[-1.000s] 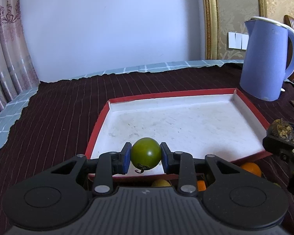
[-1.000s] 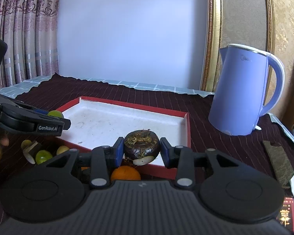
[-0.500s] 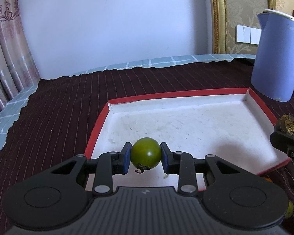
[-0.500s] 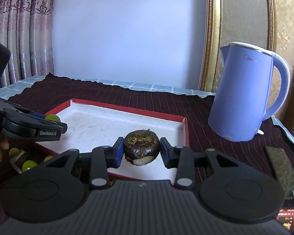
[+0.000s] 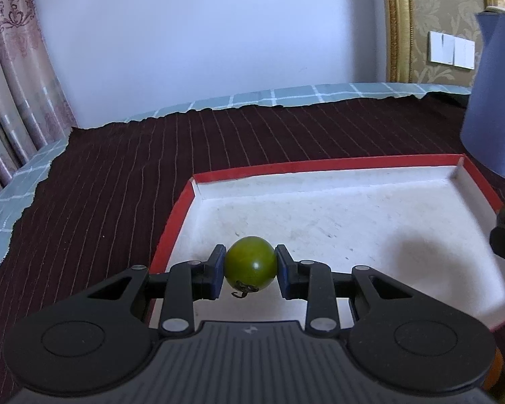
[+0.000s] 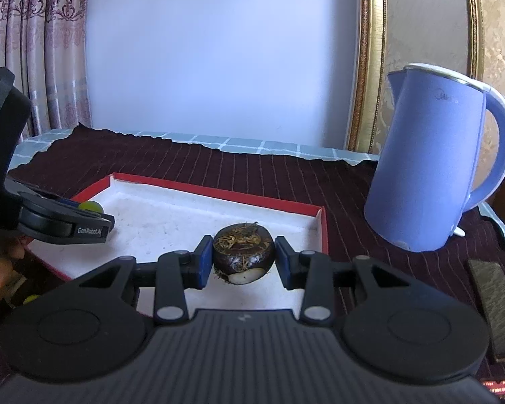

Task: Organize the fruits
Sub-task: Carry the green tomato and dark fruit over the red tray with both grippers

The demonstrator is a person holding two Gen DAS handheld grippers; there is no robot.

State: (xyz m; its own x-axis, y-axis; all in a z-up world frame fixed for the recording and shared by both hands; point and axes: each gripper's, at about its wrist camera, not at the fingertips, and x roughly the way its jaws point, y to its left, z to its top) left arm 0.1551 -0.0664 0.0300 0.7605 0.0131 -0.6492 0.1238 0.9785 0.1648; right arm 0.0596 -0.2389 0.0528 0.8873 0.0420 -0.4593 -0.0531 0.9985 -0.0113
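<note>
1. Left gripper [image 5: 249, 267]: one; fingers clamped on one round green tomato-like fruit [image 5: 250, 263], held above the near left corner of the tray.
2. Right gripper [image 6: 241, 258]: one; fingers clamped on one dark brown water chestnut [image 6: 243, 253], over the tray's right end.
3. Shallow red-rimmed white cardboard tray [image 5: 320, 165]: one, on the table, nothing lying in it.
4. Step, judged: delivery. Next: lowering, then releasing both fruits inside.
5. Lavender plastic kettle [image 6: 431, 168]: one, beyond the tray.

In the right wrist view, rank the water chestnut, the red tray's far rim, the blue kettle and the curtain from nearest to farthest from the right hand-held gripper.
1. Water chestnut: clamped between the right hand-held gripper pads.
2. Red tray's far rim: just beyond, centre-left.
3. Blue kettle: right side; close to the rim's distance, hard to separate.
4. Curtain: far left, behind the table.
</note>
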